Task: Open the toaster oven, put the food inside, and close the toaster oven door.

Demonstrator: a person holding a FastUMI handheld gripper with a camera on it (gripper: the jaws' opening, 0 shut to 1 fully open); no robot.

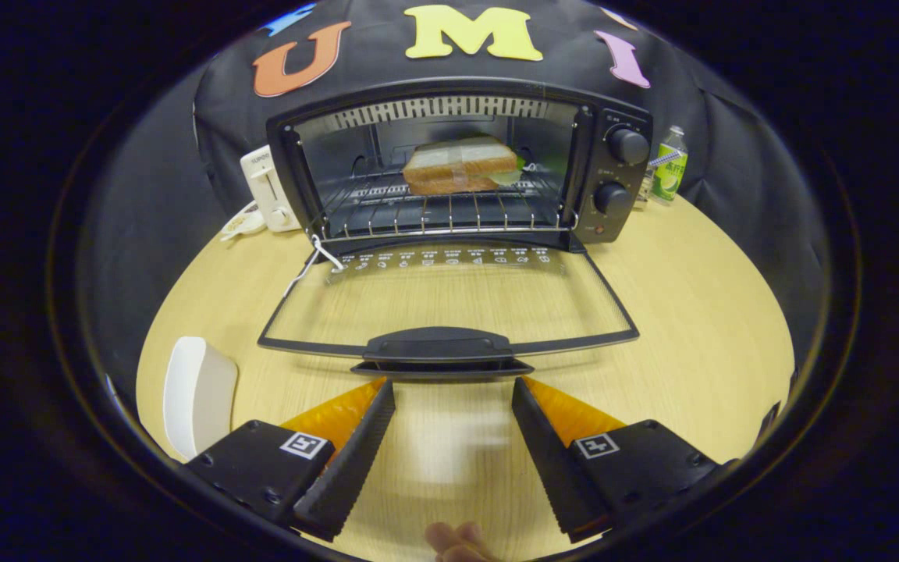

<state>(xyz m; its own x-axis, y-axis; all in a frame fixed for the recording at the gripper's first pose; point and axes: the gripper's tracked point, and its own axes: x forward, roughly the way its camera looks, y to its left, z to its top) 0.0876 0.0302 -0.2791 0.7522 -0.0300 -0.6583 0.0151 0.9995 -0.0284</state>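
A pale wooden table [676,312] carries a black toaster oven [461,164] standing against the booth's dark cloth wall, its glass door [449,300] dropped fully open and lying flat toward the camera, the door's dark handle [438,346] just ahead of the fingertips. Inside the oven, a sandwich [459,165] of toasted bread with a green leaf showing at one side sits on the wire rack [442,211], toward the back of the cavity. Two round control knobs [626,145] are stacked on the oven's panel, on the right side of the cavity. The gripper [453,386] hangs low over the table in front of the open door, its two fingers spread wide with nothing between them but bare tabletop. A white plate [196,394] rests on the table to the left of the left finger. A white appliance [266,187] stands beside the oven's left wall, and a small green-labelled bottle [669,165] stands near the oven's right side. A person's fingertips [453,540] show below, between the gripper's fingers.
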